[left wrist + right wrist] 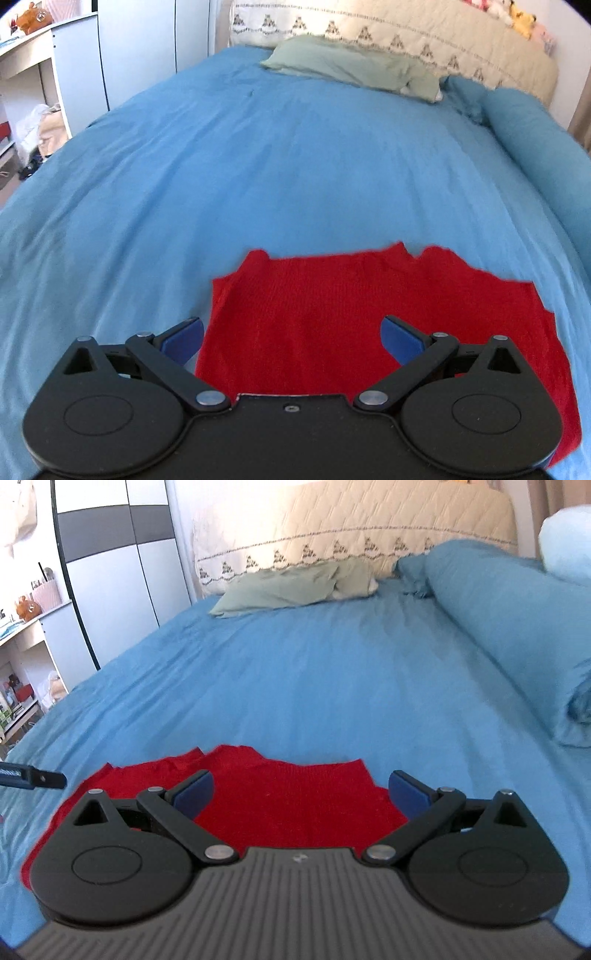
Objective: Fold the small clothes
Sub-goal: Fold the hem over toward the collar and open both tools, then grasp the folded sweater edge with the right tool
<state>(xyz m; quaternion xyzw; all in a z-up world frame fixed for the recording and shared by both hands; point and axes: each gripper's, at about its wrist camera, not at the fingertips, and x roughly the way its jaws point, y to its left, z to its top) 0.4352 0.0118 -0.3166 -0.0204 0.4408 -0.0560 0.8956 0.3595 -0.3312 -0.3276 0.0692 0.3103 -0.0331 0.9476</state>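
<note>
A small red knit garment (332,302) lies flat on the blue bed sheet (258,166), close in front of both grippers. It also shows in the right wrist view (288,797). My left gripper (291,338) is open and empty, its blue pads (183,338) spread over the garment's left part. My right gripper (301,794) is open and empty, above the garment's right part. The tip of the left gripper (40,777) shows at the left edge of the right wrist view.
A green pillow (354,66) and a cream quilted headboard (406,33) are at the far end. A rolled blue duvet (517,627) runs along the right side. White shelves and a wardrobe (110,590) stand left of the bed.
</note>
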